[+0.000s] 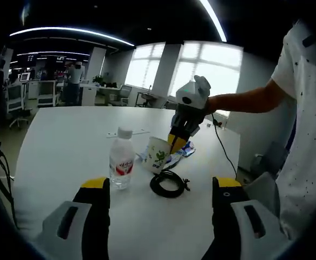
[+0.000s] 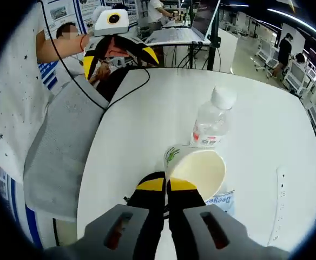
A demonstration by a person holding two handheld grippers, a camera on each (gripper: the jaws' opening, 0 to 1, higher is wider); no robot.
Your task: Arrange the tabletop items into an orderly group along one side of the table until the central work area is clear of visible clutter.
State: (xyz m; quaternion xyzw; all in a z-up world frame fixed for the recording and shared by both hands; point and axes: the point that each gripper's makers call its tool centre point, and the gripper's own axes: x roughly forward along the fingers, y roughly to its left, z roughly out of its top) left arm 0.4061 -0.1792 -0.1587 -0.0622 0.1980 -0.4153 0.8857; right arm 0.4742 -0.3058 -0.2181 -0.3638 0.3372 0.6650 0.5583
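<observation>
Yellow-tipped jaws of the left hand-held gripper (image 1: 160, 189) are seen nearest, spread wide with nothing between them and held just above the white desk (image 1: 60, 141); they are judged to be kept parted and waiting so that an item can be taken when needed. Just beyond them a coiled black cable (image 1: 168, 184) is laid flat, touching nothing. To the left of the cable a clear water bottle (image 1: 122, 158) with a white cap and red label is stood upright.

Behind the cable a paper cup (image 1: 159, 154) with a green leaf print is tipped, because its rim is pinched by the right hand-held gripper (image 1: 178, 142) reaching in from above. In the right gripper view the right hand-held gripper's jaws (image 2: 167, 185) are seen closed on the near rim of the cup (image 2: 198, 170), one jaw taken to be inside the wall and one outside; such a rim grip is judged to let the light cup be lifted or dragged without being crushed. A blue-and-white wrapper (image 2: 220, 199) is partly covered by the cup. The bottle (image 2: 212, 122) is stood just beyond the cup.

All items are gathered near the cable, mid-desk, so the grouping along one side is judged not yet done.
</observation>
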